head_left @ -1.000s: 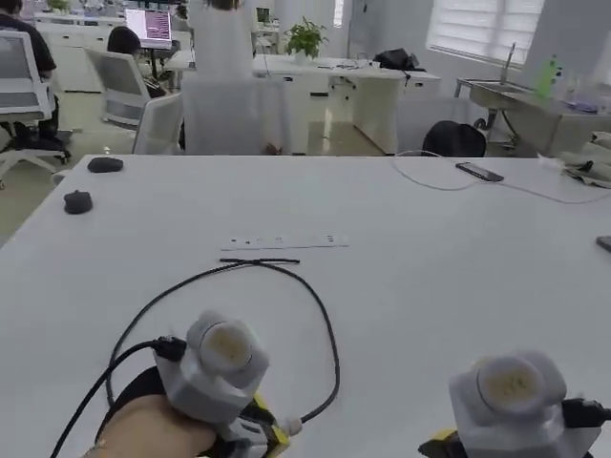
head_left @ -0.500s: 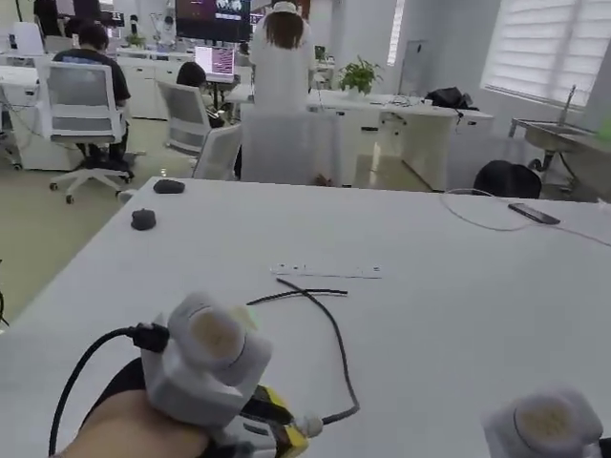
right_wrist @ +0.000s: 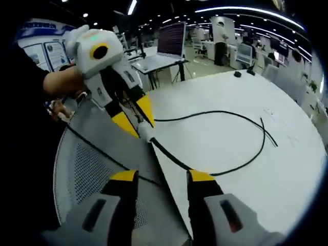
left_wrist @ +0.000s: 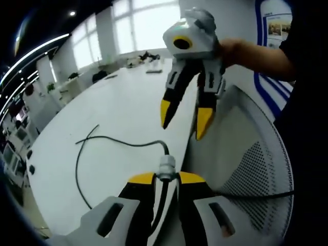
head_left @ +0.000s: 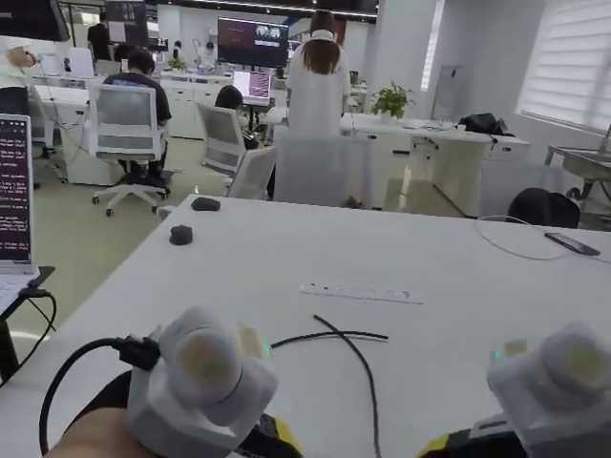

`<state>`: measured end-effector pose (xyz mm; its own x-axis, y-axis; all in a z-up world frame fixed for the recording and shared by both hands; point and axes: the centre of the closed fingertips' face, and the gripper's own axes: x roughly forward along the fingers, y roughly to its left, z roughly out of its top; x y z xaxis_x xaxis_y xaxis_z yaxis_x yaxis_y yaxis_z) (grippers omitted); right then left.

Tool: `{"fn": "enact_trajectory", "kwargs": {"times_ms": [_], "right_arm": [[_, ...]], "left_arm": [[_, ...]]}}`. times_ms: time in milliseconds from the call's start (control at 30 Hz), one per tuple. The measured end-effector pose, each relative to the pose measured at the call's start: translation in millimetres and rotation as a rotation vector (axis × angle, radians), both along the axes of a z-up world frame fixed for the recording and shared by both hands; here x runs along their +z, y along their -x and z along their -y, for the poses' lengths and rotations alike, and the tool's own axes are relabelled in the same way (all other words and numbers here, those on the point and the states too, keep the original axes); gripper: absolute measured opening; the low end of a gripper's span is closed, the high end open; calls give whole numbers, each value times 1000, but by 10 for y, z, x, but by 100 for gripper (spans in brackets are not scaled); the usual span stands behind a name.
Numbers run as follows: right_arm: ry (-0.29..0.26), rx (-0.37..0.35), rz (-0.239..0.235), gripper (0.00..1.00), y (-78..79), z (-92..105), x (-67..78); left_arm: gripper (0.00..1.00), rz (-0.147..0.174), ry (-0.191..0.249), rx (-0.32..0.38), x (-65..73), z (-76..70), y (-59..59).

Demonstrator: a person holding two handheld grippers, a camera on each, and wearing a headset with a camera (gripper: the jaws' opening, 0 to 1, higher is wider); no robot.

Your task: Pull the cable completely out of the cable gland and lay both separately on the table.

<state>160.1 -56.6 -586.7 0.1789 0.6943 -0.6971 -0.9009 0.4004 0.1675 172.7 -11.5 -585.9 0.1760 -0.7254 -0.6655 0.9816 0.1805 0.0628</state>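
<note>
Left tool [left_wrist: 166, 177]: clenched on the white cable gland [left_wrist: 166, 165], which we see held in the air at the near edge of the worktop [head_left: 458, 277]
Right tool [right_wrist: 162, 176]: released, jaws apart, grasping nothing, near the left tool
Cable [right_wrist: 220, 111]: black, threaded through the gland, one stretch trailing off the near edge, the other looping out over the worktop and lying on it
Far end of cable: we find it resting free, crossing its own loop, near a white strip [head_left: 361, 292]
Far left of worktop: two dark mice [head_left: 181, 235]
</note>
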Motion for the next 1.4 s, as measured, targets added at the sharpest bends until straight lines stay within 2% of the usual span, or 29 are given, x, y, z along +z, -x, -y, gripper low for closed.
{"fn": "enact_trajectory", "kwargs": {"times_ms": [33, 100, 200, 300, 400, 467, 633, 867, 1067, 1200, 1300, 1400], "right_arm": [[0, 54, 3, 38, 6, -94, 24], [6, 113, -6, 38, 25, -199, 36], [56, 213, -15, 37, 31, -303, -2], [86, 250, -20, 37, -14, -362, -49], [138, 330, -29, 32, -3, -374, -135], [159, 354, -43, 30, 4, -374, -178], [185, 418, -74, 26, 44, -401, -255], [205, 435, -115, 23, 42, -388, -331], [215, 441, -128, 14, 68, -363, -351], [224, 430, -107, 13, 79, -375, -368], [246, 423, -53, 13, 48, -394, -391], [275, 421, -20, 12, 53, -401, -420]], "left_arm": [[17, 1, -2, 0, -6, -4, 0], [17, 4, -5, -4, -15, -4, 5], [17, 16, -18, -20, -43, 8, 26], [17, 30, -38, -41, -83, 24, 54], [17, 47, -65, -70, -137, 40, 81], [17, 55, -77, -82, -166, 58, 95], [17, 64, -81, -107, -174, 123, 120], [17, 80, -91, -136, -186, 183, 124], [17, 80, -101, -142, -201, 196, 111], [17, 74, -109, -144, -222, 187, 113], [17, 63, -116, -135, -246, 170, 86], [16, 27, -115, -126, -277, 160, 83]]}}
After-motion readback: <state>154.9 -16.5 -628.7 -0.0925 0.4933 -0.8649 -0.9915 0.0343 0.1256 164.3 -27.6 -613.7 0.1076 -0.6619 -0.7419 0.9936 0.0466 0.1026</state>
